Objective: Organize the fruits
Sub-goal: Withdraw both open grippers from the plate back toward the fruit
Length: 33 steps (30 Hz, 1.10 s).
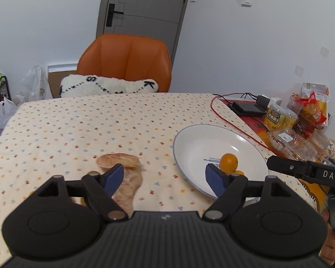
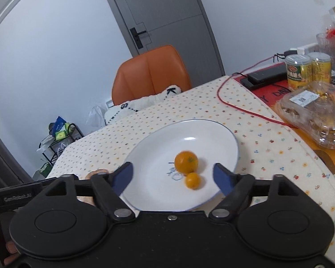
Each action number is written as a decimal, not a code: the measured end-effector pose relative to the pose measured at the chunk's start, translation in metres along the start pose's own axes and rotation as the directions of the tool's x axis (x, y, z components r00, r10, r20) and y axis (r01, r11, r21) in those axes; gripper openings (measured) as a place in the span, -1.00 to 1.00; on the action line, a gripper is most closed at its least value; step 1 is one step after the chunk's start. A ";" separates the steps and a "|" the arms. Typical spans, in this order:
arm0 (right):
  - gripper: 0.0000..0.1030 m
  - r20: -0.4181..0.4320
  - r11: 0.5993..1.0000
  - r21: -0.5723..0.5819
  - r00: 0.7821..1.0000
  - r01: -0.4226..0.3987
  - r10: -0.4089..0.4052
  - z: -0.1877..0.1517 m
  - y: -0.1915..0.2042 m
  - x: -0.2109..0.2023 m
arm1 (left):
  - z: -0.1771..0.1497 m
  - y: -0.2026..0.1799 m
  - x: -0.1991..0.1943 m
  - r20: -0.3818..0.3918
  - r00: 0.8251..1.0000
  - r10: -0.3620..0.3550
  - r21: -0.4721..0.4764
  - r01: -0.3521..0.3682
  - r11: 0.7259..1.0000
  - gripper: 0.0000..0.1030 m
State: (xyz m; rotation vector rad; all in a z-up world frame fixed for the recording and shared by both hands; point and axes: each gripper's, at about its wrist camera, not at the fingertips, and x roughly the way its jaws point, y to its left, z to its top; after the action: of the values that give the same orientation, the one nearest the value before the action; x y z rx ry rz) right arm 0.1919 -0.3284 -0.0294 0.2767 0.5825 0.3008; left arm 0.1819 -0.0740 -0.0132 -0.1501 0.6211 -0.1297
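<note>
A white plate (image 2: 158, 143) (image 1: 196, 143) rests on the dotted tablecloth, holding a larger orange (image 2: 186, 161) (image 1: 228, 161) and a smaller one (image 2: 192, 180) touching it. In the left wrist view the small orange (image 1: 239, 172) peeks out behind my finger. An empty orange net bag (image 1: 122, 178) lies left of the plate. My left gripper (image 1: 165, 178) is open, low over the cloth between bag and plate. My right gripper (image 2: 173, 178) is open just above the plate's near side, both oranges between its blue pads, untouched. The right gripper's body (image 1: 306, 172) shows at the left view's right edge.
A red cable (image 2: 241, 107) runs across the cloth behind the plate. Yellow cans (image 2: 299, 71), a clear plastic box (image 2: 317, 116), a black device (image 2: 265, 76) and snack bags crowd the right side. An orange chair (image 1: 125, 62) with a white cushion stands at the far edge.
</note>
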 end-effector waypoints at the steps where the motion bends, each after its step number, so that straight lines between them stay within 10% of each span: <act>1: 0.69 0.003 1.000 -0.003 1.000 -0.004 0.004 -0.001 0.004 -0.002 | 0.000 0.003 -0.006 0.004 1.000 0.007 -0.005 -0.007 1.000 0.59; 5: 1.00 0.015 0.999 -0.036 1.000 -0.010 0.010 -0.006 0.019 -0.008 | -0.005 0.020 -0.028 0.032 0.999 0.028 -0.030 -0.027 0.999 0.68; 33: 1.00 -0.038 0.987 -0.143 0.996 -0.080 0.075 -0.039 0.098 0.015 | -0.052 0.110 -0.067 0.022 0.988 0.154 -0.142 -0.149 0.979 0.76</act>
State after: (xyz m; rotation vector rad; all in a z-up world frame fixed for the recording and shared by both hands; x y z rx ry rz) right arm 0.1616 -0.2265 -0.0346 0.1554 0.5797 0.4211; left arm 0.1056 0.0396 -0.0365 -0.2397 0.6067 0.0638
